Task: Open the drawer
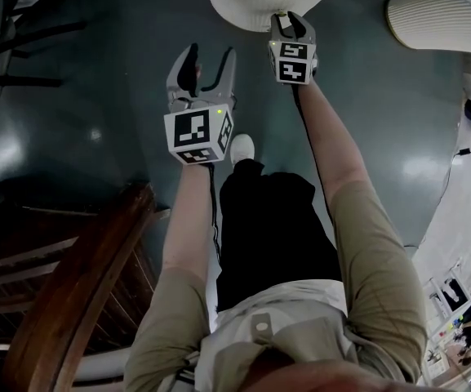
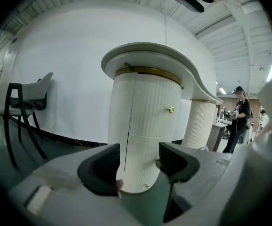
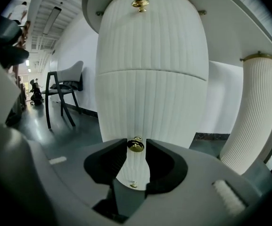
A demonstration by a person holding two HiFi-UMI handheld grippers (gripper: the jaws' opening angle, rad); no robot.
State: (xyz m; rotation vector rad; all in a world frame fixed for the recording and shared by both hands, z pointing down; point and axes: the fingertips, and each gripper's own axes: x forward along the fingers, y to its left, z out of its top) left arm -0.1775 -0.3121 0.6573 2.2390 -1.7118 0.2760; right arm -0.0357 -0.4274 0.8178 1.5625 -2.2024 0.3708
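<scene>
While the left gripper (image 1: 210,54) hangs spare at the centre of the head view, jaws apart on nothing, the right gripper (image 1: 292,21) reaches toward the top edge. Its jaws look clamped on the brass knob (image 3: 136,145), the hold a pull would need. Only the right gripper view shows that knob, low centre, on the closed drawer (image 3: 150,107) of the fluted white cabinet (image 2: 147,112); in the head view the gripper covers it.

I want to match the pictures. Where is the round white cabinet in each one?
Head view: round white cabinet at the top edge, middle.
Left gripper view: cabinet in the centre.
Right gripper view: cabinet fills the middle.
Shared landmark: the black chair, left of the cabinet in both gripper views.
</scene>
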